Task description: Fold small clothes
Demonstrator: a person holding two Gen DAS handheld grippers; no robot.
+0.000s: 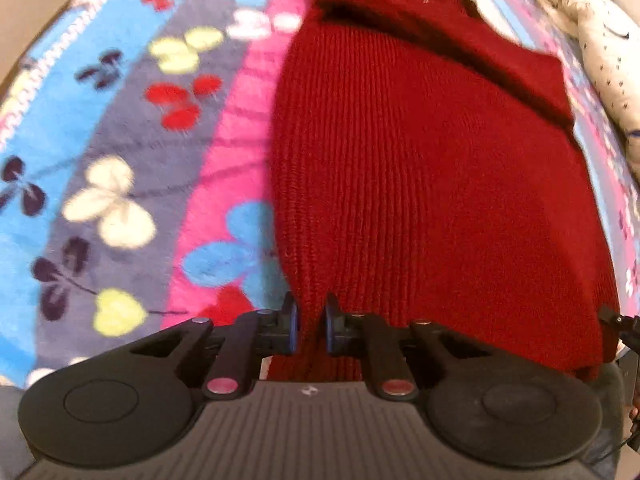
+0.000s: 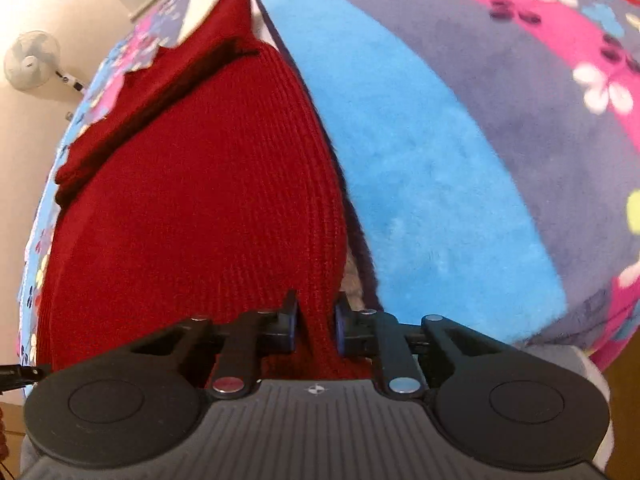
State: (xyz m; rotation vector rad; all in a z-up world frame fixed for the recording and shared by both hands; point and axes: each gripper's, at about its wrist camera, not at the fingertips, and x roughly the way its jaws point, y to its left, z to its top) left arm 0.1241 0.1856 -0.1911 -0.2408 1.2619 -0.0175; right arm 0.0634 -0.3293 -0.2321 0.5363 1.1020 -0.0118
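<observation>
Jaws of the left gripper [image 1: 311,326] pinch the near hem of the red knit garment [image 1: 420,184], which lies flat on a butterfly-patterned fleece blanket [image 1: 120,160]; a white speckled cloth [image 1: 600,60] sits far right. Right gripper [image 2: 316,326] jaws likewise clamp the garment's hem at its right corner, beside the blanket's blue stripe.

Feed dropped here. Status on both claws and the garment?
Left claw and right claw shut on red knit sweater's near hem. Sweater flat on butterfly blanket. Nothing in the way.
</observation>
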